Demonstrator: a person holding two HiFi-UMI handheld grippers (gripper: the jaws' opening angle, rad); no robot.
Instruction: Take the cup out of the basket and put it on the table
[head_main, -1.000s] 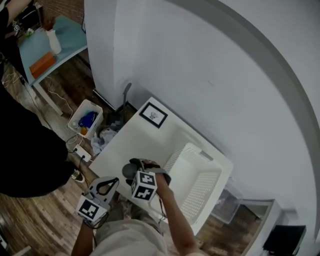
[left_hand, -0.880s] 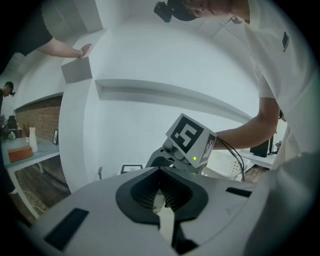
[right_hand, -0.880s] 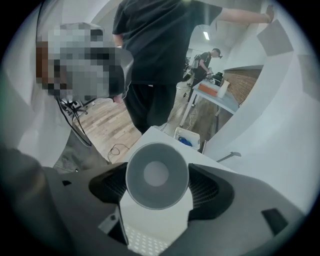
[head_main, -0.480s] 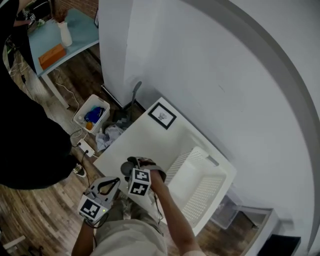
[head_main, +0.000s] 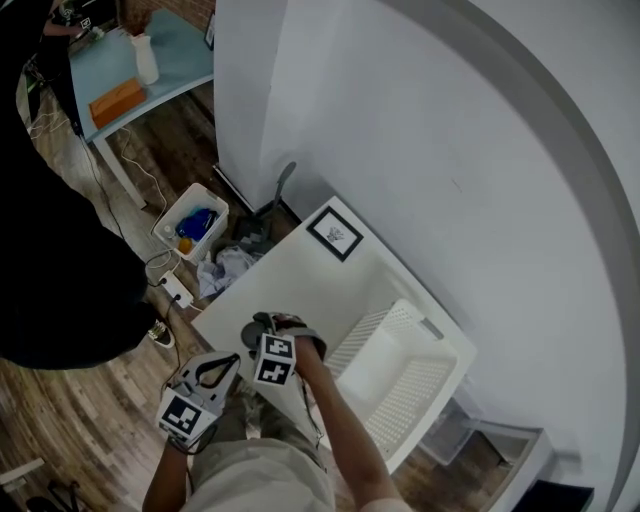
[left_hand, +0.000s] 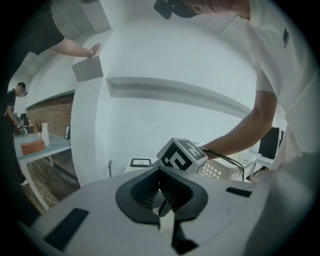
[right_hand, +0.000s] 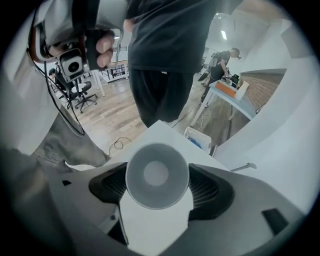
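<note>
Cup (right_hand: 157, 174) sits clamped in your right gripper (right_hand: 157, 192), clear of the basket (head_main: 405, 385) and over the table (head_main: 290, 285), likely for setting down. Your left gripper (left_hand: 161, 200) waits narrow and empty.

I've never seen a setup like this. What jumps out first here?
A grey cup is clamped in the right gripper, mouth toward its camera, over the white table's near end. Right of it sits a white perforated basket; the left gripper hangs shut beside the table's edge.
</note>
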